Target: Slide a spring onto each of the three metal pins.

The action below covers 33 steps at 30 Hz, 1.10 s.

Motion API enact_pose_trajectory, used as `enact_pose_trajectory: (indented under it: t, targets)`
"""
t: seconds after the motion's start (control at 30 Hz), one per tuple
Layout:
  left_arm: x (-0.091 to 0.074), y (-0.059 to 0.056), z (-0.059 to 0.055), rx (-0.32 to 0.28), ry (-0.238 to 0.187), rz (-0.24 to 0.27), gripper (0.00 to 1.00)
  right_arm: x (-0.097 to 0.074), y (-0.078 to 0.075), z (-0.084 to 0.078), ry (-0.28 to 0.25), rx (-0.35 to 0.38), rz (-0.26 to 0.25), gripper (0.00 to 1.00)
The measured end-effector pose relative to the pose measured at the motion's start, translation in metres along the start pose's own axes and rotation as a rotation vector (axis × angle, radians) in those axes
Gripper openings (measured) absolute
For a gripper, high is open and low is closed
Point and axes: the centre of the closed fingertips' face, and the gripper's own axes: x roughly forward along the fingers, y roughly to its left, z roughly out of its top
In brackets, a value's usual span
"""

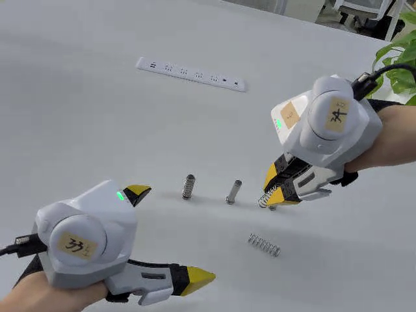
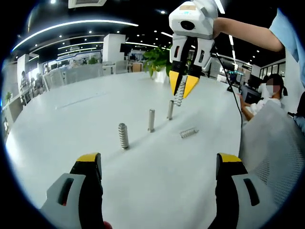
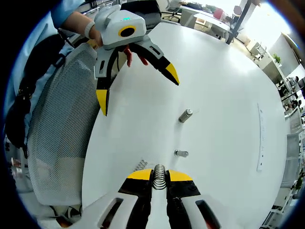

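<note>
Right tool (image 1: 277, 186): we see it pinching a spring (image 3: 159, 175) close beside the third pin (image 2: 170, 109).
Left tool (image 1: 169, 234): spread wide, low over the surface (image 1: 97, 117).
First pin (image 1: 188, 186): already wears a coil.
Middle pin (image 1: 233, 192): bare.
Loose spring (image 1: 263, 244): lying flat, near the pins.

On the table (image 1: 97, 104), a row runs across the middle of the head view. The pin with a spring on it (image 1: 188, 186) stands at the left of the row and the bare pin (image 1: 233, 192) just right of it. Right again is the right gripper (image 1: 273, 187), coming in from the right edge. It holds a spring (image 1: 264, 200) between its jaws, at the top of the third pin (image 2: 170, 109); whether they touch I cannot tell. A loose spring (image 1: 264, 245) lies on the table below the row, right of centre. The left gripper (image 1: 170, 234) is in the lower left, jaws wide apart, away from the pins. A power strip (image 1: 192, 73) lies in the upper middle, behind the row. A plant (image 1: 398, 58) is at the upper right corner.
</note>
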Motion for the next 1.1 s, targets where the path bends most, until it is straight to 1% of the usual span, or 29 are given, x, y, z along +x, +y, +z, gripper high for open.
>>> enact_pose_trajectory:
  t: [0.17, 0.23, 0.4, 0.53, 0.63, 0.73, 0.87, 1.03, 1.1]
  targets:
    - [-0.001, 0.001, 0.000, -0.001, -0.003, 0.007, 0.99, -0.001, -0.012, 0.000, 0.042, -0.034, -0.005, 0.07]
    - [-0.001, 0.002, 0.000, -0.003, -0.004, 0.010, 0.99, -0.001, -0.019, -0.001, 0.046, -0.040, -0.005, 0.07]
    - [0.000, 0.002, 0.000, -0.005, -0.005, 0.013, 0.99, -0.001, -0.027, 0.005, 0.063, -0.059, -0.005, 0.07]
    - [0.000, 0.001, -0.001, -0.007, -0.003, 0.010, 0.99, 0.001, -0.030, 0.009, 0.067, -0.066, 0.001, 0.07]
    - [0.000, 0.000, -0.002, -0.009, 0.002, 0.007, 0.99, 0.004, -0.034, 0.012, 0.069, -0.077, -0.005, 0.07]
    - [0.001, -0.001, -0.004, -0.012, 0.007, 0.006, 0.99, 0.005, -0.037, 0.016, 0.055, -0.071, -0.003, 0.07]
    - [0.002, -0.001, -0.005, -0.019, 0.006, 0.006, 0.99, 0.008, -0.036, 0.015, 0.068, -0.083, 0.002, 0.07]
    - [0.002, -0.002, -0.005, -0.019, 0.006, 0.002, 0.99, 0.010, -0.035, 0.016, 0.069, -0.085, 0.011, 0.07]
    - [0.003, -0.002, -0.005, -0.018, 0.009, 0.002, 0.99, 0.012, -0.037, 0.015, 0.067, -0.084, 0.014, 0.07]
